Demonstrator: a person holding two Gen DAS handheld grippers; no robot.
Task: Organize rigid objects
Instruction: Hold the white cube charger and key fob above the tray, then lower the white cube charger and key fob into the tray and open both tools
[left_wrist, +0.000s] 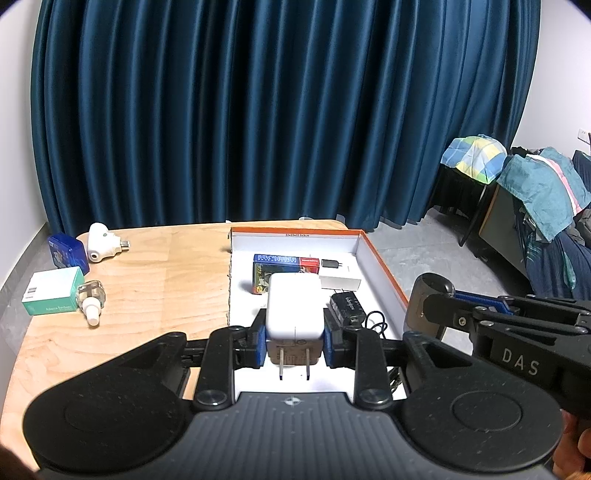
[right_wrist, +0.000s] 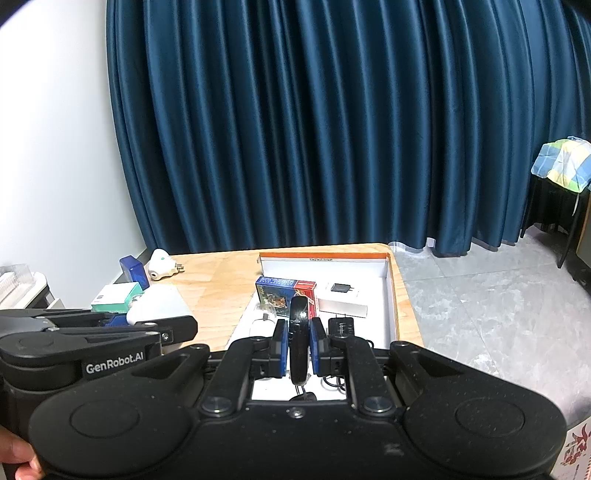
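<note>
Left wrist view puts your left gripper (left_wrist: 294, 341) over the near end of the shallow white cardboard tray with the orange rim (left_wrist: 380, 258), its blue pads clamped on the sides of a white square plug-in charger (left_wrist: 294, 314) whose two metal prongs point back toward you. In the same view your right gripper (left_wrist: 430, 295) reaches in from the right, level with the tray's right wall, pinching a dark flat rounded object (left_wrist: 428, 301) edge-on; you cannot tell what it is.

Inside the tray, a blue and red printed box (left_wrist: 284, 271) and a white slim box (left_wrist: 340, 282) with a small black adapter (left_wrist: 330, 263) just behind it fill the far half. A black block with a cable (left_wrist: 347, 306) lies just right of the charger, so bare tray floor remains mostly along the left wall and directly under your held charger.

Left of the tray, the pale wooden table (left_wrist: 166, 277) lies open across its middle. Near its left edge sit a teal and white carton (left_wrist: 53, 291), a clear glass bottle with a white neck (left_wrist: 90, 299) touching it, a blue tin (left_wrist: 68, 253) and a white rounded plug-in device (left_wrist: 101, 242).

Beyond the tray's right wall the table ends at once, with grey floor below.
</note>
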